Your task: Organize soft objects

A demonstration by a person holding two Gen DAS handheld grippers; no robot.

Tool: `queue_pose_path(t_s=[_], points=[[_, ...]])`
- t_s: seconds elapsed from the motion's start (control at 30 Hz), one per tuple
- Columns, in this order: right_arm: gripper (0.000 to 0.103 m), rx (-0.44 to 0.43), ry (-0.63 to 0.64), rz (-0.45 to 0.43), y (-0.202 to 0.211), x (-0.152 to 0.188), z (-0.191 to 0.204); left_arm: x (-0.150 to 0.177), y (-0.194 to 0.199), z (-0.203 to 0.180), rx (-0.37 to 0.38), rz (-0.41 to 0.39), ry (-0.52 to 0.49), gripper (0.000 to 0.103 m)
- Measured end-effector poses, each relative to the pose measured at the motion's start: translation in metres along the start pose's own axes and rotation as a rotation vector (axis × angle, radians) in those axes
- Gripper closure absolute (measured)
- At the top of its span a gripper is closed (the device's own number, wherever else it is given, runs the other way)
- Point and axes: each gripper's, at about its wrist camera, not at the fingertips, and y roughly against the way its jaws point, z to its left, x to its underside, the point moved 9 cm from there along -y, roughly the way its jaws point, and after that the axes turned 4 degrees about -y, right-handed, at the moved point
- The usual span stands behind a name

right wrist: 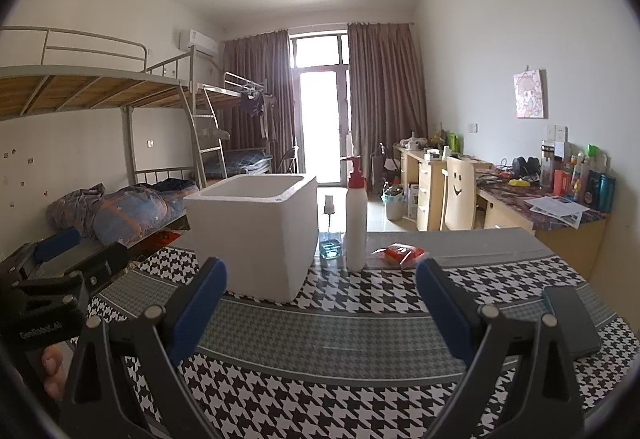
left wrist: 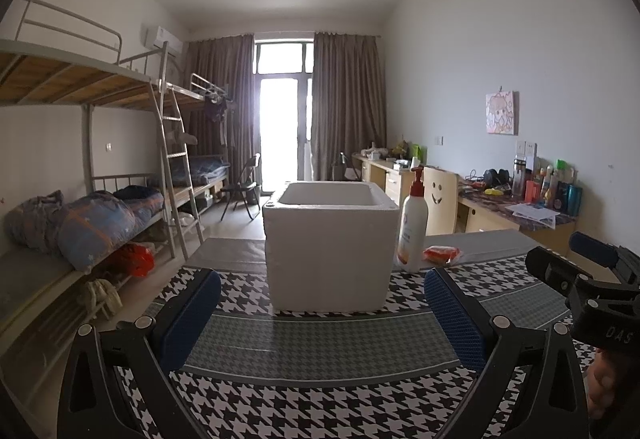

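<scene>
Orange and soft-looking, a small packet in clear wrap is lying on the table toward its far edge, just right of a white pump bottle with a red pump head, which is standing upright beside a white foam box. That box is sitting open-topped in the middle of the houndstooth cloth; its inside is not showing from either view. In the right wrist view a small clear glass bottle with blue liquid is standing between the box and the pump bottle, and a dark flat phone-like slab is lying on the cloth at the right. Both claws are hovering over the near part of the table, well apart from the packet: the left claw is spreading its blue pads wide with nothing between them, and the right claw is likewise standing released and empty. Each claw is showing at the edge of the other's view, with fingertips of a hand gripping the handle. Beyond the table, bunk beds are lining the left wall and a cluttered desk the right.
</scene>
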Motion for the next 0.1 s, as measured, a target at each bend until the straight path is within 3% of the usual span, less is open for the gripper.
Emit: queue_pose_path(t_s=[0.1], points=[[0.006, 0.002, 0.001, 0.002, -0.0004, -0.0001, 0.0001, 0.0011, -0.0009, 0.0002, 0.002, 0.005, 0.007, 0.001]])
